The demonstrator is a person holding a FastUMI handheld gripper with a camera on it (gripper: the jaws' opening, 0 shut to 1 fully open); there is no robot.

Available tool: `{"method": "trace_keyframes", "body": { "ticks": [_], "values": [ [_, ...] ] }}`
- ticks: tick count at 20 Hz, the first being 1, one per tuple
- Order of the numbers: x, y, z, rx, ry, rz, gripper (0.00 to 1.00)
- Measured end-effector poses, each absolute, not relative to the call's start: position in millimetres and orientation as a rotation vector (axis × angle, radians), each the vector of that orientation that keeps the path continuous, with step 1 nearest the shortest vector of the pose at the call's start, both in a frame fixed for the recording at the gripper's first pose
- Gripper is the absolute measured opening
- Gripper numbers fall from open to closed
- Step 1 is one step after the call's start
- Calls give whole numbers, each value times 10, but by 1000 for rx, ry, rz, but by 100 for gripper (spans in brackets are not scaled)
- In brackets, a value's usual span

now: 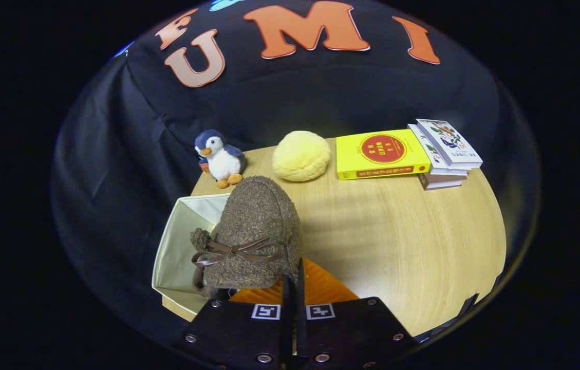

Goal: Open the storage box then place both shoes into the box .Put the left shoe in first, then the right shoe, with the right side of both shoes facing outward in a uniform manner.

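Your gripper (293,288) is squeezed nearly shut on the back edge of the fuzzy brown shoe (254,231); the shoe points away from you, hanging over the open box (176,246), just left.

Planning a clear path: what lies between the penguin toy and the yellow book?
In the gripper view, a yellow bun-shaped plush lies between penguin and book.

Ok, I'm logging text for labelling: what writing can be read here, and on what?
Yellow book, red circle and spine: print too blurred to read.
Stacked white books: too small.
Tool, shut on brown fuzzy shoe: square markers, no words.
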State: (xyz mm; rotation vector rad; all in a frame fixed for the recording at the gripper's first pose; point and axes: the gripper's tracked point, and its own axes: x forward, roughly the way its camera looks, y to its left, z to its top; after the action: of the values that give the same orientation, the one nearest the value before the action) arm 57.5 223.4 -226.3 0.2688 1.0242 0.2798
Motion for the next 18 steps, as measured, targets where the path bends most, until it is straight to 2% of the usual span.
{"method": "trace_keyframes", "body": {
  "ticks": [5,13,16,18],
  "values": [
    [591,2828,-2122,258,1012,313,4],
    [600,3457,-2307,286,1046,288,4],
    [571,3544,-2419,284,1041,267,11],
    [499,3598,-2447,300,1049,276,20]
  ]
}}
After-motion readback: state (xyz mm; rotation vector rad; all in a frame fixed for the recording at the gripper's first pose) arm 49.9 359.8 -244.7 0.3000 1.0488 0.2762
